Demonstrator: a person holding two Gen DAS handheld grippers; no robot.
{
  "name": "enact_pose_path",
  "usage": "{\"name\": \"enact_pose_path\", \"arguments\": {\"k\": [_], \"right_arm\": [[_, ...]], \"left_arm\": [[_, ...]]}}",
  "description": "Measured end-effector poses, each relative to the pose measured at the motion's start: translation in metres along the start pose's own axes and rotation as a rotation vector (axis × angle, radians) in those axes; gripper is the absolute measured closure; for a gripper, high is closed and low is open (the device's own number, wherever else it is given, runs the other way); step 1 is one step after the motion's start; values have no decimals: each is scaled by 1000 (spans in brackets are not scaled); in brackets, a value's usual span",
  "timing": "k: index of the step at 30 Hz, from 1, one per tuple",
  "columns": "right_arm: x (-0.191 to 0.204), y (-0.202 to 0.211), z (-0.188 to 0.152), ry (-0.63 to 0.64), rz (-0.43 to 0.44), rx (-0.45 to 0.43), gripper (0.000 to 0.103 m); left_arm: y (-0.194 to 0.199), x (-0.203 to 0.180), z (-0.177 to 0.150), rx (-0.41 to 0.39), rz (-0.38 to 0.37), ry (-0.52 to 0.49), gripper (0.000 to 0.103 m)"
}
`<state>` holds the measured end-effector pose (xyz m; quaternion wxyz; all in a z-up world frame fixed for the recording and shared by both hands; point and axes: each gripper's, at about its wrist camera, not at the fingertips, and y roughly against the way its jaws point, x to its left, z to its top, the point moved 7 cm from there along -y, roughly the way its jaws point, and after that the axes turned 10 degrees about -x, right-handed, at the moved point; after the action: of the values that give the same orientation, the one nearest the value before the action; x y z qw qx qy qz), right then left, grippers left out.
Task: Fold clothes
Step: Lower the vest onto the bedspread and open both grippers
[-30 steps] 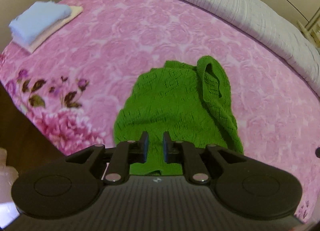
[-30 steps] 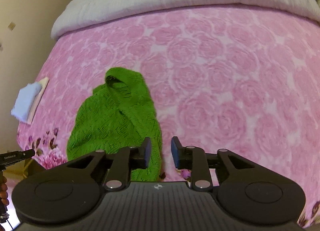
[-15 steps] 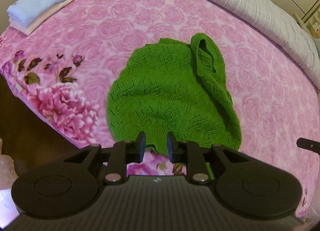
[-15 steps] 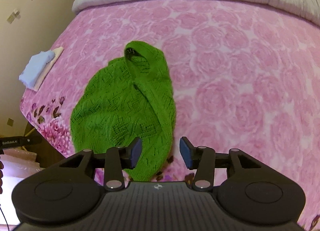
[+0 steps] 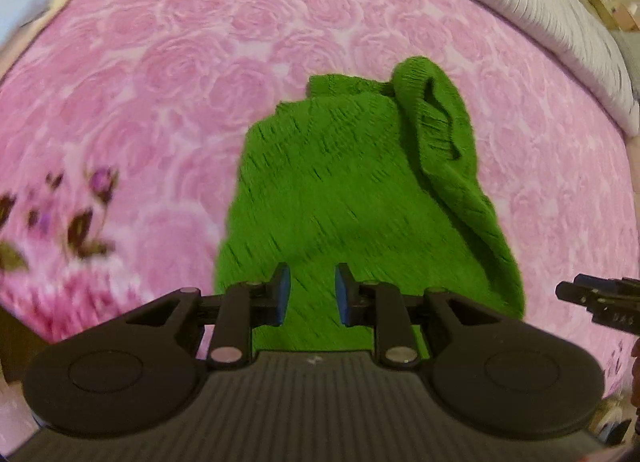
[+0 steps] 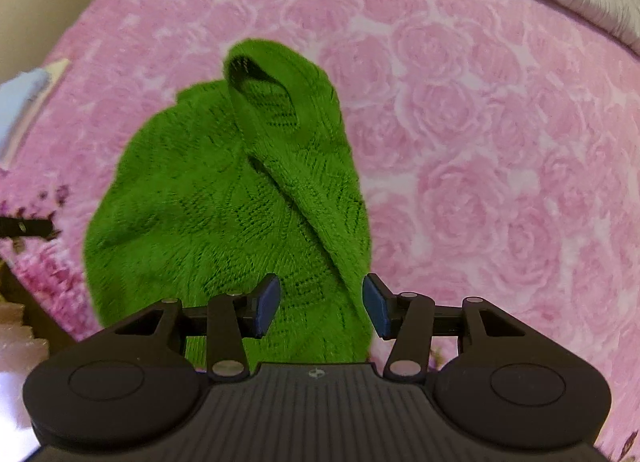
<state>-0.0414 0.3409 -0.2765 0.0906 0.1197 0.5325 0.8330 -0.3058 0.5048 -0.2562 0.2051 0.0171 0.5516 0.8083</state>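
Observation:
A green knitted sweater [image 5: 344, 198] lies partly folded on the pink rose bedspread [image 5: 200, 62], with a sleeve or folded side lying along its right edge. It also shows in the right wrist view [image 6: 224, 198]. My left gripper [image 5: 310, 294] is open and empty over the sweater's near hem. My right gripper [image 6: 320, 304] is open wider and empty over the near right part of the sweater. The right gripper's tip shows at the right edge of the left wrist view [image 5: 596, 298]. The left gripper's tip shows in the right wrist view [image 6: 28, 227].
A folded stack of light blue and cream cloth [image 5: 28, 10] lies at the far left of the bed; it also shows in the right wrist view [image 6: 24, 102]. A grey-white ribbed cover [image 5: 540, 14] runs along the far side. The bed's near edge is just below the sweater.
Both grippers have moved forward and down over the sweater's near edge. The right gripper's jaws have opened wider; the left jaws have opened a little.

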Motion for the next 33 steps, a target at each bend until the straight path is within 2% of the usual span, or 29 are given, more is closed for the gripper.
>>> {"name": "enact_pose_path", "arguments": {"k": [3, 7, 18, 24, 25, 26, 27, 28, 30, 33], "right_arm": [[9, -32, 3, -10, -61, 30, 53], [22, -66, 19, -9, -94, 32, 53], [59, -125, 63, 84, -60, -73, 53], [80, -159, 81, 172, -20, -105, 54], [81, -168, 79, 199, -34, -92, 56], [79, -173, 77, 225, -50, -81, 82], [73, -174, 77, 226, -54, -89, 97], [65, -173, 78, 208, -57, -102, 97], [31, -154, 87, 75, -69, -162, 99], [-44, -121, 98, -153, -192, -251, 99]], "left_arm": [[-27, 17, 24, 24, -11, -52, 83], [-57, 33, 40, 53, -32, -63, 83], [-122, 32, 60, 92, -100, -49, 83], [-140, 26, 69, 99, -97, -59, 82], [-141, 25, 70, 100, -94, -56, 82], [-143, 24, 71, 102, -91, -56, 82], [-143, 23, 72, 104, -86, -58, 82], [-144, 23, 74, 105, -81, -60, 82], [-143, 21, 76, 100, -74, -66, 82], [-143, 18, 82, 90, -68, -75, 82]]}}
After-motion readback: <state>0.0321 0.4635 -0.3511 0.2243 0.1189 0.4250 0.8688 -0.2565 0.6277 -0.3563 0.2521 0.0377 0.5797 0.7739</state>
